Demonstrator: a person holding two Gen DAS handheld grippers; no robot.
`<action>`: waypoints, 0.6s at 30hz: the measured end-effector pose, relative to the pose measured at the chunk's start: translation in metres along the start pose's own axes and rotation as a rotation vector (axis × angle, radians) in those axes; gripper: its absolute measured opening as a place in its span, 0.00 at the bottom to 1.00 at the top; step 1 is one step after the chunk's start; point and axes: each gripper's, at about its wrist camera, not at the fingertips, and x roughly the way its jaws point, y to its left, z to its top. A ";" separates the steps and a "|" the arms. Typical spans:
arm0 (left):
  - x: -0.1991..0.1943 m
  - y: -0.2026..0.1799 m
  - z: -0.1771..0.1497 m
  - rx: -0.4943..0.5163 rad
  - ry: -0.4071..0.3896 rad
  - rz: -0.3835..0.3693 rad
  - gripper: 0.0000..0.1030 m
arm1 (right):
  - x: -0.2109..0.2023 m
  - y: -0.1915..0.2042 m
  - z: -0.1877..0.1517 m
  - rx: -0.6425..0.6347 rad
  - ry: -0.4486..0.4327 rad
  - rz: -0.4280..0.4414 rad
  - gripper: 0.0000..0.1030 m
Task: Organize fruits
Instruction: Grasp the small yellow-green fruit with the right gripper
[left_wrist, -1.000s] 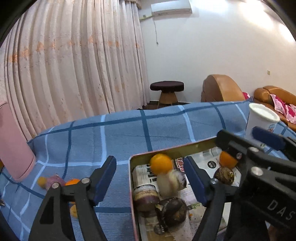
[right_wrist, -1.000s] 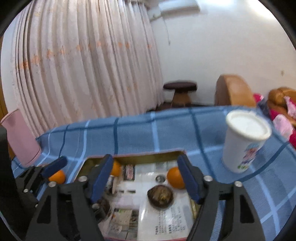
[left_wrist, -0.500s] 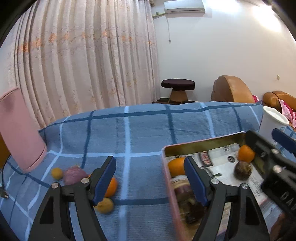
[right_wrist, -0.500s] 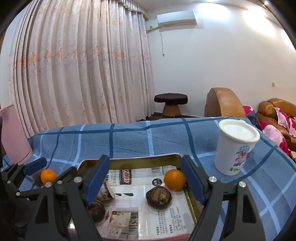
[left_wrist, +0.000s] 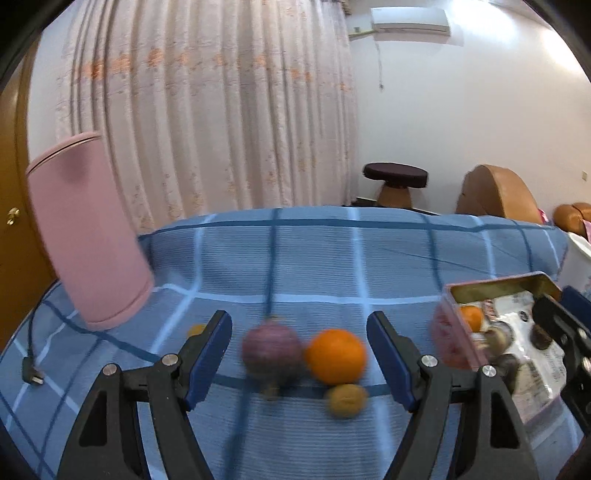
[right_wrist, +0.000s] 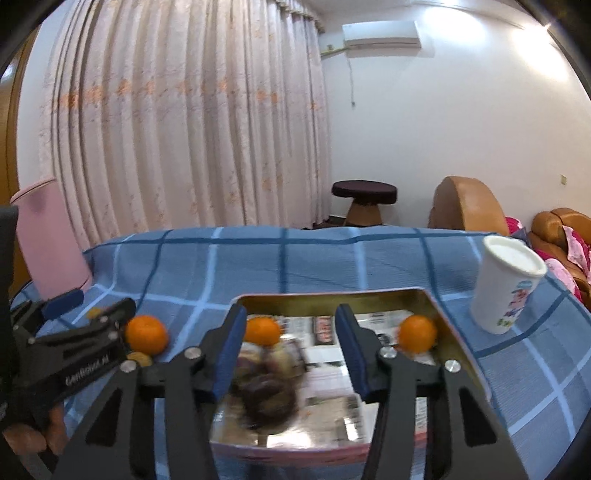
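Observation:
In the left wrist view my left gripper (left_wrist: 299, 343) is open and empty over loose fruit on the blue checked cloth: a purple fruit (left_wrist: 272, 350), an orange (left_wrist: 336, 356) and a small brown fruit (left_wrist: 346, 399). The metal tray (left_wrist: 491, 286) lined with newspaper lies at the right. In the right wrist view my right gripper (right_wrist: 291, 339) is open above the tray (right_wrist: 332, 295), over dark blurred fruit (right_wrist: 266, 391). Two oranges (right_wrist: 262, 331) (right_wrist: 417, 333) lie in the tray. Another orange (right_wrist: 146, 333) lies on the cloth by the left gripper (right_wrist: 74, 332).
A pink cylinder (left_wrist: 85, 236) stands at the left on the cloth, with a plug and cable (left_wrist: 33, 373) in front of it. A white paper cup (right_wrist: 506, 284) stands right of the tray. A stool (right_wrist: 364, 199) and sofa are beyond the table.
My left gripper has swung left from over the tray to the loose fruit on the cloth. My right gripper has shifted left over the tray's dark fruit.

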 end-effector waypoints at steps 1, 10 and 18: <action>0.001 0.007 0.000 -0.009 0.002 0.007 0.74 | 0.000 0.007 -0.001 -0.007 0.005 0.010 0.51; 0.016 0.085 -0.001 -0.102 0.050 0.128 0.74 | 0.021 0.069 -0.013 -0.086 0.126 0.117 0.51; 0.020 0.112 0.002 -0.144 0.072 0.168 0.74 | 0.044 0.116 -0.022 -0.168 0.254 0.182 0.50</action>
